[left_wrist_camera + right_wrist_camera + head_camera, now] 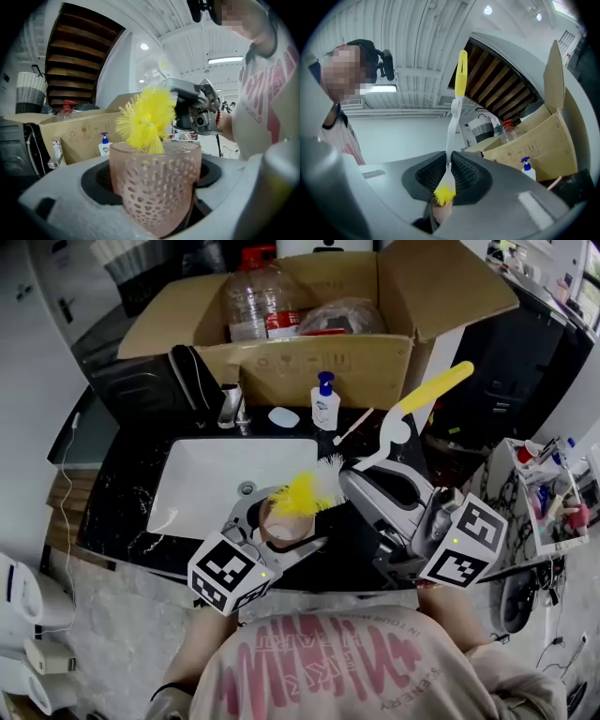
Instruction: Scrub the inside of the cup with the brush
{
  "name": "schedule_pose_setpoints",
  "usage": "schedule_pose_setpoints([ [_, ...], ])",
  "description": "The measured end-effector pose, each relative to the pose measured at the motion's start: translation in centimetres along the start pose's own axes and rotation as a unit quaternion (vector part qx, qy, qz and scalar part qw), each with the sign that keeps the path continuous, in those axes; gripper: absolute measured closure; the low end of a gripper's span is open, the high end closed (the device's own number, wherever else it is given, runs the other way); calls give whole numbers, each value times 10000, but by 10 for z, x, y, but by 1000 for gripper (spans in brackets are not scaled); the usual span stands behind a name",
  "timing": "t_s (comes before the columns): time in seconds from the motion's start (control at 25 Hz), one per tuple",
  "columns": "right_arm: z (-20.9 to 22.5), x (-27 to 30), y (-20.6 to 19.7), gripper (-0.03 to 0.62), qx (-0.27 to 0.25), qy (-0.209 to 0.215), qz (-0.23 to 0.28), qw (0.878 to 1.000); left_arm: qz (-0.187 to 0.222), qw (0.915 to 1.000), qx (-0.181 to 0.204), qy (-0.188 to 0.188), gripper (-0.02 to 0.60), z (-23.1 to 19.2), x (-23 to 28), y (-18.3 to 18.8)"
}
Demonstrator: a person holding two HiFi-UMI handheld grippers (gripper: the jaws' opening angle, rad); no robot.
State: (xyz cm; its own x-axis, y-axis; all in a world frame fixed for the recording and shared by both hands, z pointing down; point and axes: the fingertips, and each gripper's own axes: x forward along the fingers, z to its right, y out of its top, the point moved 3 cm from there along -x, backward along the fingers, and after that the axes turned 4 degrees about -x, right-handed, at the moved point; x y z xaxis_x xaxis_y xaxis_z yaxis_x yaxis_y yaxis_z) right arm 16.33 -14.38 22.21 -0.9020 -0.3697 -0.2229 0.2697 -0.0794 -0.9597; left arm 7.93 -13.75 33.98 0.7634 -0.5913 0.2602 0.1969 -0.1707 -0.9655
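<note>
In the head view my left gripper [281, 529] is shut on a pink dotted translucent cup [279, 523], held upright over the front edge of the white sink [202, 486]. My right gripper [356, 479] is shut on the white neck of a brush [398, 423] with a yellow handle. Its yellow bristle head [302, 493] sits at the cup's mouth. In the left gripper view the cup [157, 187] stands between the jaws, with the bristles [146, 119] poking partly into it past the rim. The right gripper view shows the brush [459, 79] clamped between the pads, the bristles [444, 194] over the cup [440, 212].
Behind the sink are a faucet [232, 406], a blue-capped pump bottle [325, 401] and an open cardboard box [309, 367] holding a large plastic bottle [258, 301]. Black counter [122, 512] surrounds the sink. A cluttered shelf [553, 498] stands at the right.
</note>
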Motion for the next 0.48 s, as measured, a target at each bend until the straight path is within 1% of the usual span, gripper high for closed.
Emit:
schedule_pose_setpoints([
  [0.28,20,-16,18,548,161,-235,394,9988,58,9998,-19,199,178,-2,-3,7],
  [0.48,34,-27,24,549,121,-613,510,9967,398,9985,-164,324,178,-6,-6,22],
])
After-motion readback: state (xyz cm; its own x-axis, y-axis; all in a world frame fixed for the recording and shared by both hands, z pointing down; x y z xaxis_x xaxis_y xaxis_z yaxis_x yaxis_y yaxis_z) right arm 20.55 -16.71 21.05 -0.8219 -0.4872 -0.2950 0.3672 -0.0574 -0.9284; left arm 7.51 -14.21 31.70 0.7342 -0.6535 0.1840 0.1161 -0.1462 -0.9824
